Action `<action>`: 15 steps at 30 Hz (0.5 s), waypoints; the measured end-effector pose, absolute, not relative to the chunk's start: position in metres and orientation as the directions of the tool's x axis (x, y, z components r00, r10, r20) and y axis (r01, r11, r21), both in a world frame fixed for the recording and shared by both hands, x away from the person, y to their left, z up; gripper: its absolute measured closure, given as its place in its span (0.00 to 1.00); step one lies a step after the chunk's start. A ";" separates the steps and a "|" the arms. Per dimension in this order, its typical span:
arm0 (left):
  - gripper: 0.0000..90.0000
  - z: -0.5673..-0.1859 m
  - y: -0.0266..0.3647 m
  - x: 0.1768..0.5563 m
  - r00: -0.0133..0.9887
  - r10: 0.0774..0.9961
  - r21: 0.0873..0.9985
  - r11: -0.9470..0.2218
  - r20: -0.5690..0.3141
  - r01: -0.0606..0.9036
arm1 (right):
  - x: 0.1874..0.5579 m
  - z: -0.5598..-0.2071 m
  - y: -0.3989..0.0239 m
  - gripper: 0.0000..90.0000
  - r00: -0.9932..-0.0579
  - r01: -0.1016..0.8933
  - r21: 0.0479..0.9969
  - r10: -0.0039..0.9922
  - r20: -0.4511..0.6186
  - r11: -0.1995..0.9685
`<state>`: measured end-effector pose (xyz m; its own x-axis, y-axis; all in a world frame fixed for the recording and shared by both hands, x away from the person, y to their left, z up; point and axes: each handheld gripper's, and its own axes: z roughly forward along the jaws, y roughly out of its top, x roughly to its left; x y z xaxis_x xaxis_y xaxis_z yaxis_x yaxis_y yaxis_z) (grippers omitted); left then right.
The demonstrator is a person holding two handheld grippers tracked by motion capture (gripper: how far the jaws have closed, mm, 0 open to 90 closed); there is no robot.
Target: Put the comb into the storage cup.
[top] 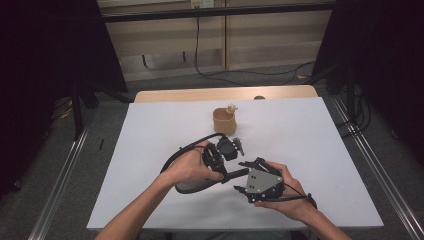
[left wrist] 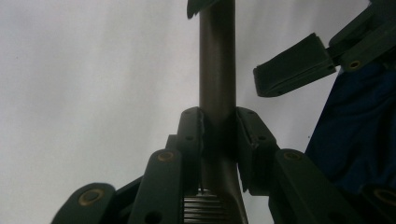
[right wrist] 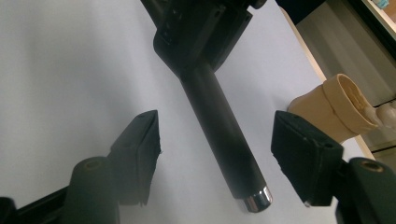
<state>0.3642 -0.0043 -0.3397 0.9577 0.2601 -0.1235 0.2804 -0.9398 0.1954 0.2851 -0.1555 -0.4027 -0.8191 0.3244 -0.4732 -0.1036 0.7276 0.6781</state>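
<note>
My left gripper (left wrist: pixel 219 123) clamps the dark cylindrical metal handle (right wrist: pixel 219 135); right gripper (right wrist: pixel 226 154) gapes around its tip, handover unfinished, tan cup (top: pixel 224 120) at twelve o'clock.

Left gripper (left wrist: pixel 219 135) jaws clamped on dark rod (left wrist: pixel 217 60), held low over table. Right gripper (right wrist: pixel 215 154) jaws spread wide, either side of rod.

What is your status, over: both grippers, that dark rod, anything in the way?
Left gripper shut on dark rod. Right gripper open, jaws either side of rod's metal-tipped end, not touching. Tan cup stands apart, farther up white table.
</note>
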 end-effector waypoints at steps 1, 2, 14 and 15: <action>0.81 -0.339 -0.005 0.364 0.957 0.259 0.194 -0.940 -0.128 0.280 | 0.285 -0.403 -0.155 0.38 -0.820 -0.103 0.677 0.323 -0.472 0.729; 0.81 -0.339 -0.006 0.364 0.958 0.256 0.193 -0.941 -0.126 0.277 | 0.285 -0.403 -0.155 0.39 -0.820 -0.106 0.675 0.320 -0.475 0.730; 0.81 -0.341 -0.010 0.362 0.956 0.255 0.185 -0.942 -0.144 0.280 | 0.284 -0.406 -0.150 0.53 -0.819 -0.137 0.646 0.281 -0.501 0.751; 0.81 -0.341 -0.011 0.363 0.957 0.251 0.184 -0.944 -0.143 0.275 | 0.283 -0.406 -0.149 0.54 -0.816 -0.145 0.643 0.277 -0.507 0.752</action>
